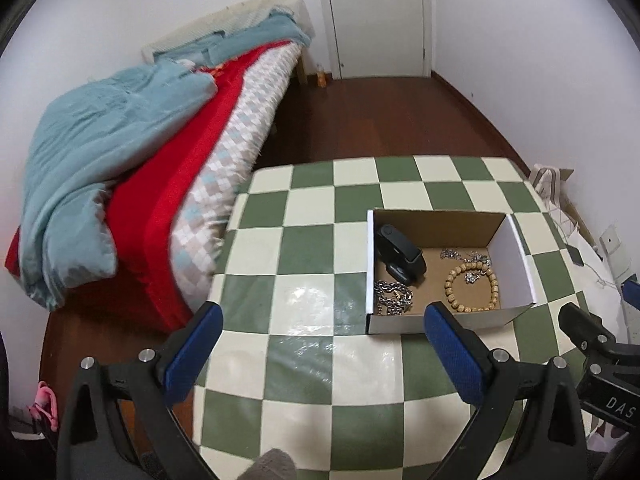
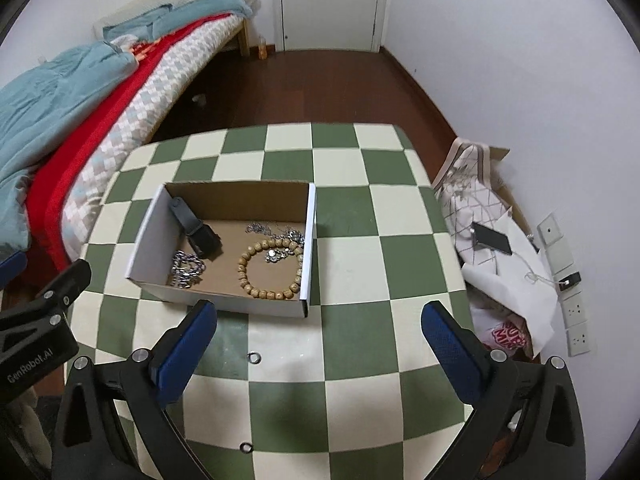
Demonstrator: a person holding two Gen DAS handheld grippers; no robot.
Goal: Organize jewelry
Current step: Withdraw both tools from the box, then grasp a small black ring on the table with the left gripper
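Both claws hang wide open over the checked table (image 2: 352, 280), holding nothing. Closest to the right claw (image 2: 319, 344) are two small dark rings: one ring (image 2: 245, 447) lies below and left of its fingertips, near the table's front, and the second ring (image 2: 254, 357) sits almost between the blue pads, just inside the left pad. These appear to be the only pieces not yet put away, and neither shows in the left wrist view, so the right hand is judged the nearer one for them. Being round, they offer no long axis to line up with; the claw would only need to drop and shift slightly left.

Further ahead of the right claw, and to its left, stands the open cardboard box (image 2: 224, 300). From the left claw (image 1: 320, 344) the same box lies ahead and to the right, its front wall just beyond the right pad. Inside are a bead bracelet (image 2: 272, 268), a silver chain (image 2: 186, 268), a black watch (image 2: 196, 232) leaning on the left wall, and a thin necklace (image 2: 272, 232) at the back.

Beyond the table are the bed (image 2: 120, 80) and a door (image 2: 328, 0).
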